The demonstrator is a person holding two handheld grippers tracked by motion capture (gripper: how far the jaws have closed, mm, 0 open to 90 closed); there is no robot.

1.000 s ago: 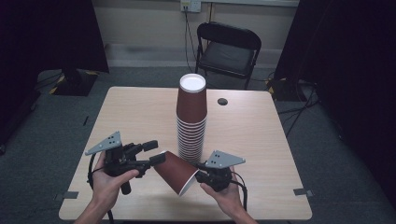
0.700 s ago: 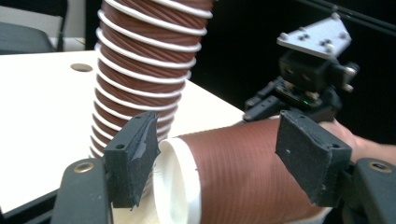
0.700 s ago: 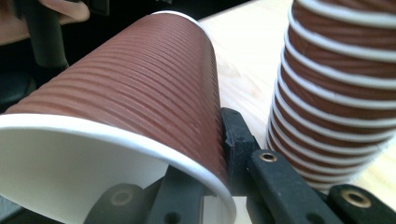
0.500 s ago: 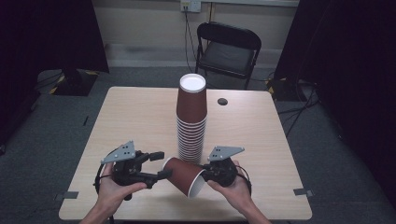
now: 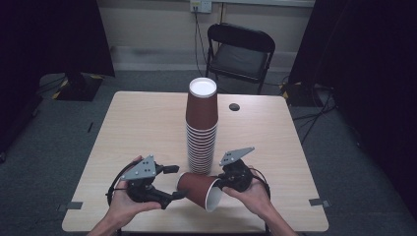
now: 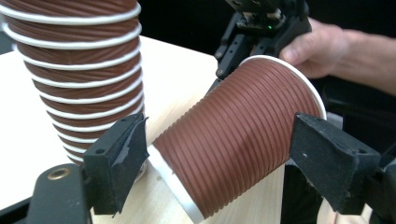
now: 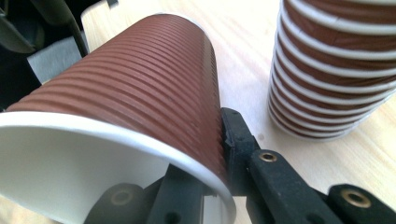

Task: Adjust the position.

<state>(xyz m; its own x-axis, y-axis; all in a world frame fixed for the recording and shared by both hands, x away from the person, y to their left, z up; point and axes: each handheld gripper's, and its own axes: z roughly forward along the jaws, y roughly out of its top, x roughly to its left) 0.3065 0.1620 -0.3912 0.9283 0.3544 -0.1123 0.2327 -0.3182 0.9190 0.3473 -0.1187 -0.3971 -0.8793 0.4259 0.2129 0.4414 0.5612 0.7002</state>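
Observation:
A single brown ribbed paper cup point(image 5: 199, 191) lies on its side just above the table's front middle, its white mouth facing the person. My right gripper point(image 5: 221, 183) is shut on the cup's rim point(image 7: 205, 172), one jaw inside and one outside. My left gripper point(image 5: 176, 183) is open, with its jaws either side of the cup's base end point(image 6: 233, 140) and a gap at the right jaw. Just behind stands a tall stack of the same cups point(image 5: 201, 128), upside down.
The stack point(image 7: 336, 70) stands very close behind the held cup. A small black round thing point(image 5: 234, 106) lies at the back right of the wooden table point(image 5: 128, 128). A black folding chair point(image 5: 239, 54) stands beyond the far edge.
Both hands have come nearer the front edge. The cup has swung from slanting to nearly level. The left gripper has dropped lower and now stands with its jaws spread round the cup's base.

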